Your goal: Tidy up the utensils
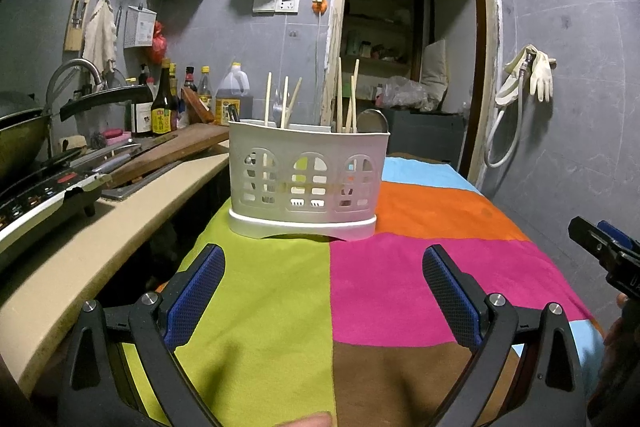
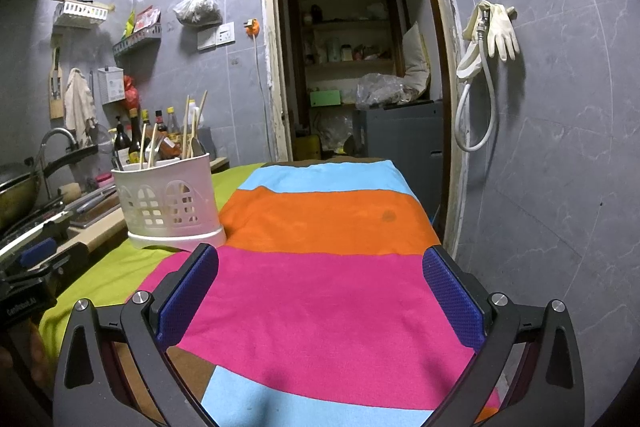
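A white plastic utensil holder [image 1: 306, 183] stands on the colourful cloth, straight ahead in the left wrist view. It holds several wooden chopsticks [image 1: 340, 99] and a metal spoon [image 1: 373, 121]. It also shows at the left in the right wrist view [image 2: 170, 203]. My left gripper [image 1: 323, 265] is open and empty, a little short of the holder. My right gripper [image 2: 320, 267] is open and empty over the pink stripe, to the right of the holder. Its tip shows at the right edge of the left wrist view [image 1: 600, 247].
The table carries a striped cloth [image 2: 332, 215]. A beige counter [image 1: 120, 223] on the left bears a stove, a wok [image 1: 20, 139], a cutting board, knives and sauce bottles [image 1: 164, 107]. A doorway [image 2: 352, 67] lies beyond; a tiled wall with gloves [image 2: 496, 27] is right.
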Demonstrator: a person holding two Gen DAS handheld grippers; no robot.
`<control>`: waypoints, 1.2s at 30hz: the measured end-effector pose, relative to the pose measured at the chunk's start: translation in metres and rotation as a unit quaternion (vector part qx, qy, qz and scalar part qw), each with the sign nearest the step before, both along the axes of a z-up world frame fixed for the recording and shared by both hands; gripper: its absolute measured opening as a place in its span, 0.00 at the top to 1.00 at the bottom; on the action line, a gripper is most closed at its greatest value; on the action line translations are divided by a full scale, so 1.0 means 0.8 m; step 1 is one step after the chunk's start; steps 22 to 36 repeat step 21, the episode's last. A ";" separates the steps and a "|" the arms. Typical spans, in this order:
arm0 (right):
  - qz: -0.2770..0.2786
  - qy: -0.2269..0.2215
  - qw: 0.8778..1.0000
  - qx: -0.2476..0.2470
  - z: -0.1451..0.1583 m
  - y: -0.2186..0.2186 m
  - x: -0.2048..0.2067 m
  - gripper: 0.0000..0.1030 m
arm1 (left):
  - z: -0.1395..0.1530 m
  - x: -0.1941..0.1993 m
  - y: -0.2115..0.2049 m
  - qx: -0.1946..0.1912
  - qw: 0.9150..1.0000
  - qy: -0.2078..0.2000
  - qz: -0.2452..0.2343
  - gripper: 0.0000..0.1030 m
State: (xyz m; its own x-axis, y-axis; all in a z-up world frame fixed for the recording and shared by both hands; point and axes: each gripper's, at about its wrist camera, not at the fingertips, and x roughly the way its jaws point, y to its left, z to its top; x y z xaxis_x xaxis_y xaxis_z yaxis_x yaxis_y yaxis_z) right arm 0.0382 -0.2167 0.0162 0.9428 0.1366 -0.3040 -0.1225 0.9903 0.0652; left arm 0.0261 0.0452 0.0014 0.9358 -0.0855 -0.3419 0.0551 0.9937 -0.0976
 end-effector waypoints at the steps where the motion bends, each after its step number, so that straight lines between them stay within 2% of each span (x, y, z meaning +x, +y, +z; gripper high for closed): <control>1: 0.000 0.000 1.000 -0.001 0.000 0.001 0.000 0.00 | 0.000 0.000 -0.001 0.002 1.000 0.000 0.002 0.06; 36: 0.002 0.013 1.000 0.003 -0.008 -0.006 0.010 0.00 | -0.005 0.007 -0.004 0.008 1.000 0.002 0.006 0.06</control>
